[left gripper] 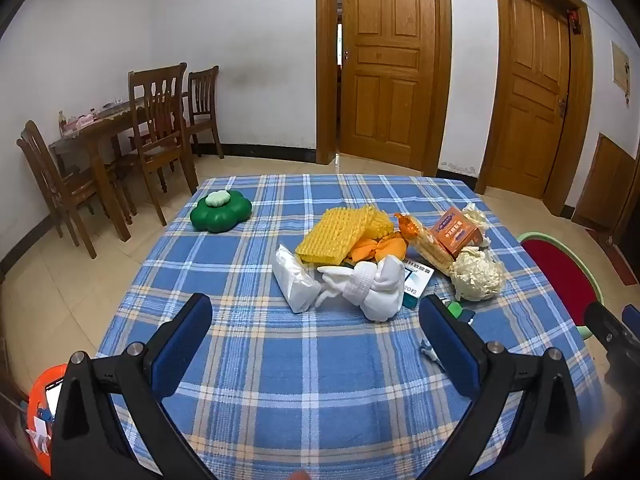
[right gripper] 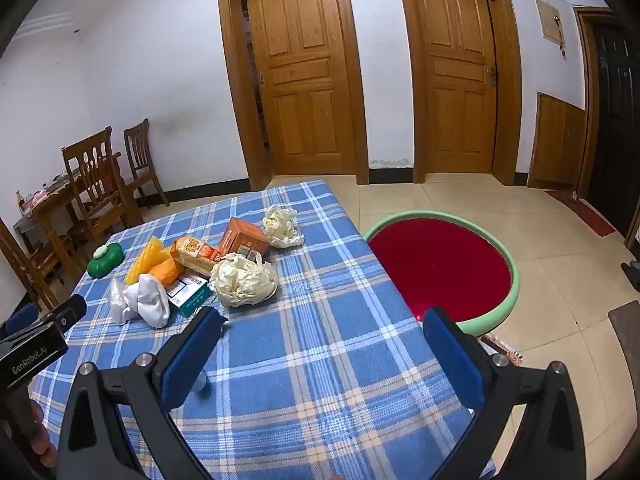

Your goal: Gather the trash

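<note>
1. Table (left gripper: 248,360): covered by a blue plaid cloth. All the trash lies on it in one cluster toward the far side. I judge collection barely begun, if at all.
2. Basin (right gripper: 502,308): red inside with a green rim, on the floor just beside the table's right edge. It looks empty in the right view. Whether it is the intended bin cannot be told.
3. Orange bin (left gripper: 48,380): off the table's near left corner, with scraps of paper visible inside. This may be the collecting point; some trash may already be in it.
4. Yellow foam (left gripper: 334,234): far side of the cluster, not collected.
5. Large paper wad (left gripper: 478,274): right end of the cluster, not collected.
6. White cloth bundle (left gripper: 370,286): near edge of the cluster, not collected.
7. Tissue pack (left gripper: 294,278): just left of the bundle, not collected.
8. Orange box (left gripper: 460,232): behind the large wad, with a snack packet (left gripper: 426,246) beside it.
9. Small paper wad (right gripper: 282,226): beyond the orange box.
10. Green box (right gripper: 192,296): partly under the bundle.
11. Green dish (left gripper: 220,212): far left, well apart from the cluster; likely not trash.
12. Left gripper (left gripper: 316,344): jaws wide, holding nothing, over bare cloth short of the bundle.
13. Right gripper (right gripper: 324,344): jaws wide, holding nothing, near the table's right edge.
</note>
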`<state>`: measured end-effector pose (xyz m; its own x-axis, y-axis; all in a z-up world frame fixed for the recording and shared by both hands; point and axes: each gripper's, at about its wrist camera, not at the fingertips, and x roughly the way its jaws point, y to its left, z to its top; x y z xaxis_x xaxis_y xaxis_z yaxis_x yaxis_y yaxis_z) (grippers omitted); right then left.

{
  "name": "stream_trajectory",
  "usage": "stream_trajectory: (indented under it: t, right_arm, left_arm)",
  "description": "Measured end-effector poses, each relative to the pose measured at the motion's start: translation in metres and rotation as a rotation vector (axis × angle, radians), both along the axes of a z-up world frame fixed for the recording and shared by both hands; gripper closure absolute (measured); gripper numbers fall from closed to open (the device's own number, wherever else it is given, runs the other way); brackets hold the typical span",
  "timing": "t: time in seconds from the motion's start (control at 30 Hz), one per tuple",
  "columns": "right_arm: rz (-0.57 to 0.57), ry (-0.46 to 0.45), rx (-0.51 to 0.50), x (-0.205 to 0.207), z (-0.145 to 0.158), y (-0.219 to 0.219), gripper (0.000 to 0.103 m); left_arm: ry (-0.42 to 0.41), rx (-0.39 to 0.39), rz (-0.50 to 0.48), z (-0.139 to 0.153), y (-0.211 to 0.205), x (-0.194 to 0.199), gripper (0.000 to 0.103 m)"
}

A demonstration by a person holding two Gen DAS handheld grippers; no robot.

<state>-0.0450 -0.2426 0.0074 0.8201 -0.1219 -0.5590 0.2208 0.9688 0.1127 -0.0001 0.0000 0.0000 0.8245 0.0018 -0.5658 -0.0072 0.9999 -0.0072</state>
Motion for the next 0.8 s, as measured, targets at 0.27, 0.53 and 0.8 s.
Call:
stream_trajectory:
  t: [0.27,0.53,0.8]
  right_arm:
    - [0.002,0.003,-0.006,0.0,0.0,0.002,0.0]
    - [-0.004,0.007,-0.008,-0.002,0.0,0.007,0.0]
    - [0.003,0.011,-0.01,0.001,-0.002,0.006,0.0]
  left_arm:
    - [0.009,-0.006,0.004,-0.001,0.002,-0.003,0.001]
    - [0.022,-0.031,0.016,-0.004,0.008,0.0,0.001]
    - [0.022,-0.036,0.023,-0.005,0.01,0.0,0.001]
